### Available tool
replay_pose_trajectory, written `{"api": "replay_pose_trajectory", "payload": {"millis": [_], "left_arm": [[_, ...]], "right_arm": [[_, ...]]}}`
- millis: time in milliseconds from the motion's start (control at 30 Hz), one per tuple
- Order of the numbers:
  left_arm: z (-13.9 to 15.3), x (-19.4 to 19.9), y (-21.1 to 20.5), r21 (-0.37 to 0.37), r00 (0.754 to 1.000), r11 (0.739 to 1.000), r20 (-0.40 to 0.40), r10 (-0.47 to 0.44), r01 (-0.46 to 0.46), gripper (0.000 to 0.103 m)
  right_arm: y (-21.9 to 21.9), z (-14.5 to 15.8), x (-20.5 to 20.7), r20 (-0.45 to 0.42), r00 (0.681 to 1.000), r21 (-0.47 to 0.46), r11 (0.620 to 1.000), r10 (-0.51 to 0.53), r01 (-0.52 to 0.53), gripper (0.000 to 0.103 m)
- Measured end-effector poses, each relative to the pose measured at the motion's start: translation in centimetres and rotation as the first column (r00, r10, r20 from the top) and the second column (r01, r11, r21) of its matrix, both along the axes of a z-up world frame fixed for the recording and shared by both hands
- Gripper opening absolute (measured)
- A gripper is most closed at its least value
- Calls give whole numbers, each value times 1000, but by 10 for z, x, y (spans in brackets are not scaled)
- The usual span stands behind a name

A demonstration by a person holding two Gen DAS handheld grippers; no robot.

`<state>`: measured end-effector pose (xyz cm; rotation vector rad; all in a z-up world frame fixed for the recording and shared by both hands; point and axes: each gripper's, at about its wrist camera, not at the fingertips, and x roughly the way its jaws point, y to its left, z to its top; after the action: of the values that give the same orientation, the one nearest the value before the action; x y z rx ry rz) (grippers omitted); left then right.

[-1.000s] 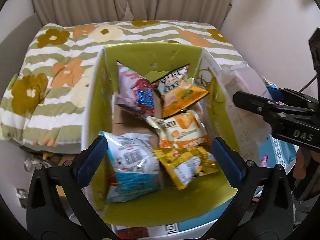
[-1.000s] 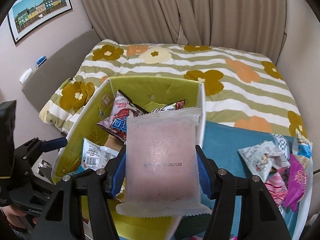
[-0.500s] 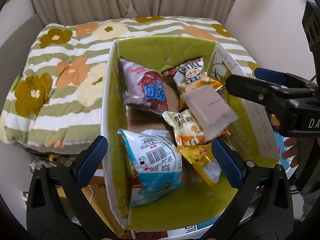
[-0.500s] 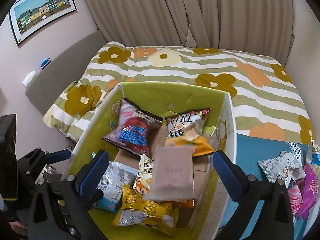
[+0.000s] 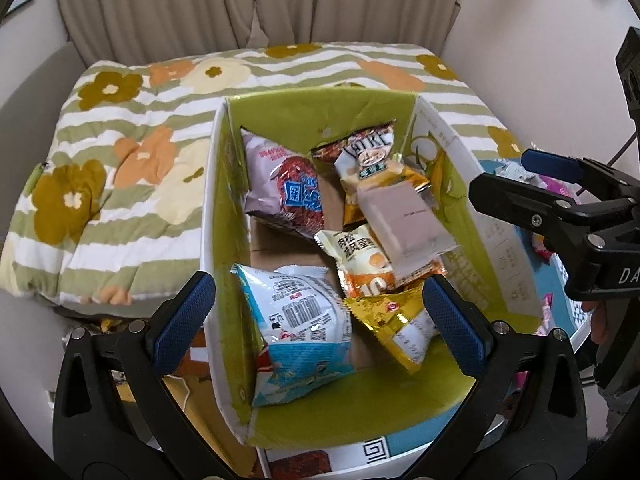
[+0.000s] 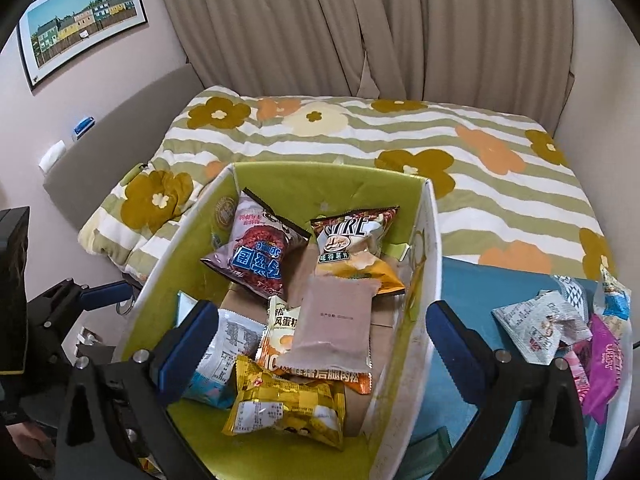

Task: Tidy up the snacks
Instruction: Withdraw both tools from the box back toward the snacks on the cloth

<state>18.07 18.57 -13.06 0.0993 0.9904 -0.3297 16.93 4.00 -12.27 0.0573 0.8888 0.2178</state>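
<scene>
A cardboard box with green inner walls holds several snack packets. A plain pink packet lies flat on top of them toward the right wall, seen also as the pink packet. Under and around it are a purple-red bag, a chips bag, a yellow packet and a blue-white packet. My right gripper hangs open above the box with nothing between its fingers. My left gripper is open too, over the box's near end, and empty.
Loose snack packets are heaped on the blue tabletop right of the box. A bed with a flowered striped quilt lies behind, with curtains beyond it. The right gripper juts over the box's right wall.
The right gripper has let go of the pink packet and its jaws now stand wide. The packet dropped into the box onto the other snacks.
</scene>
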Motion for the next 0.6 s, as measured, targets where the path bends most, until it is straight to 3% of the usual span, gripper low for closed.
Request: {"api": "replay_pose_trajectory", "payload": {"millis": [233, 600], "left_arm": [[27, -26, -25, 3, 998, 1000, 58, 26, -26, 103], [46, -81, -108, -32, 995, 999, 89, 41, -38, 103]], "right_arm": [[-23, 24, -26, 57, 998, 5, 1000, 4, -5, 103], [-117, 48, -85, 106, 994, -21, 999, -37, 39, 103]]}}
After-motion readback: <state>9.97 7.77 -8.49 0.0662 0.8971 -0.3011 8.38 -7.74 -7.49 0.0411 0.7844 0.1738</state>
